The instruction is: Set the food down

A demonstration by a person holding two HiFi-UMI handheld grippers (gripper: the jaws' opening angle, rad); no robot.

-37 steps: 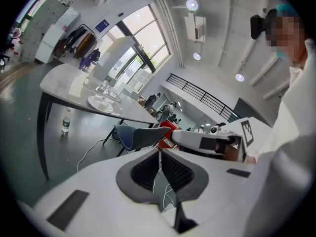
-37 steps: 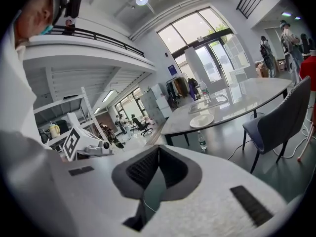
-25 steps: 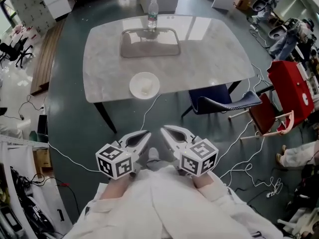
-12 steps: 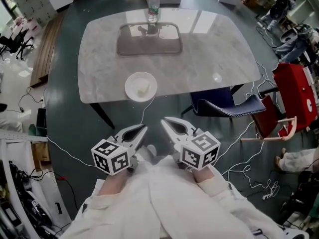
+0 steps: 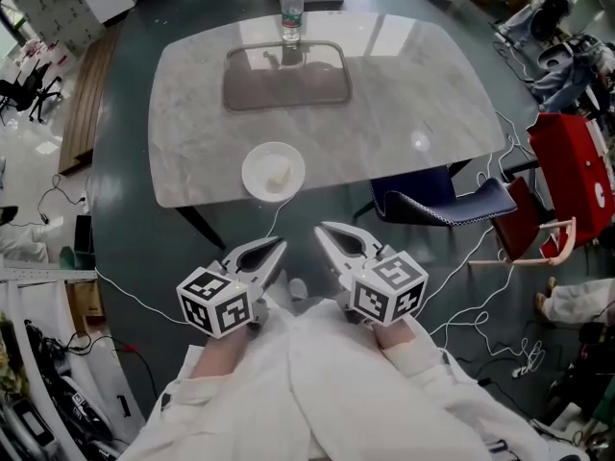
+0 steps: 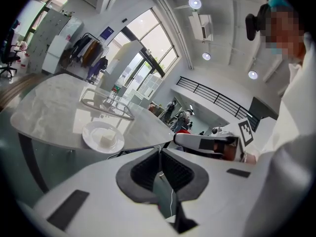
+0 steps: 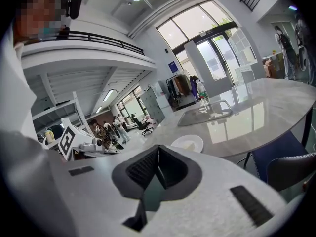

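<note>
We hold left gripper (image 5: 278,248) and right gripper (image 5: 322,230) low by our body, short of the worktop (image 5: 413,84), each gripper's jaws pressed together on nothing, white food piece (image 5: 280,172) on plate (image 5: 253,168) near worktop's front edge, tray (image 5: 288,83) and bottle (image 5: 291,12) at far side

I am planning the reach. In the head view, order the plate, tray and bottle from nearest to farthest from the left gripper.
From the left gripper:
1. the plate, near table edge.
2. the tray, farther in.
3. the bottle, far edge, behind the tray.
</note>
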